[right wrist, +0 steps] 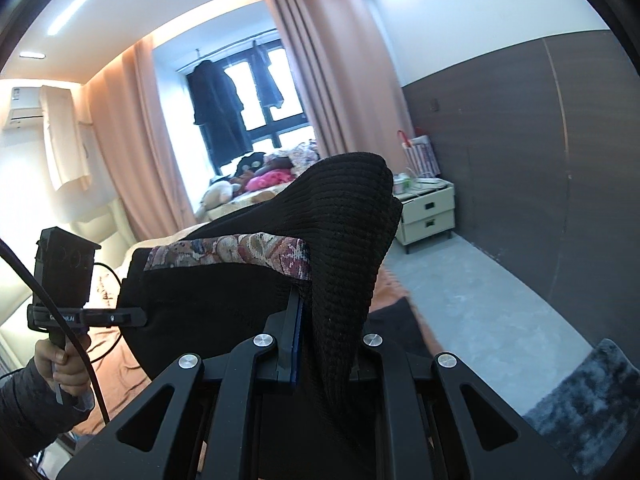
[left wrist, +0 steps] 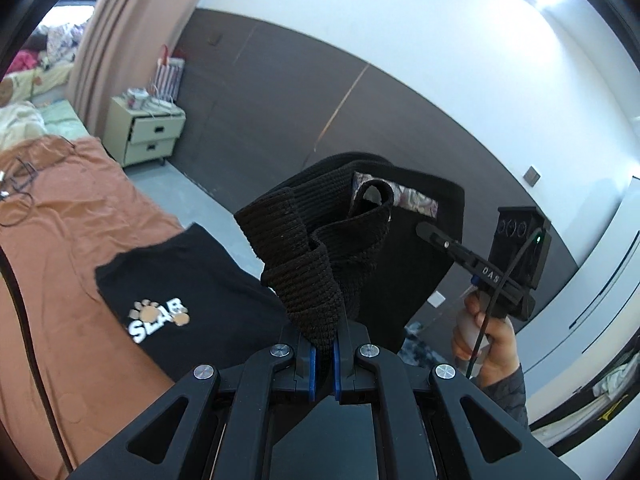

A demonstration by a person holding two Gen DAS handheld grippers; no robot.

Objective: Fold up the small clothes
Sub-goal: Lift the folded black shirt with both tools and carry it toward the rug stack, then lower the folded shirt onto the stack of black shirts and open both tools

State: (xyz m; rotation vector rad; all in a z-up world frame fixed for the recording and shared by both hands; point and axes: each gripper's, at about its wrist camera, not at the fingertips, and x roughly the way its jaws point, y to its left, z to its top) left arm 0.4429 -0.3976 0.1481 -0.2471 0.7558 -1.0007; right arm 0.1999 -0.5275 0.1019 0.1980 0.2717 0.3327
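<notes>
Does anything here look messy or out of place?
Only the black knit garment: it hangs bunched and twisted in the air between the left tool and right tool, not flat. The black T-shirt lies on the bed.

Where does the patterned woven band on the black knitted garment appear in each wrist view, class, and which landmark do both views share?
Left wrist view: the patterned band sits right of centre, along the black knitted garment, above the left gripper.
Right wrist view: it runs left of centre, above the right gripper.
Shared landmark: the cream bedside cabinet.
</notes>
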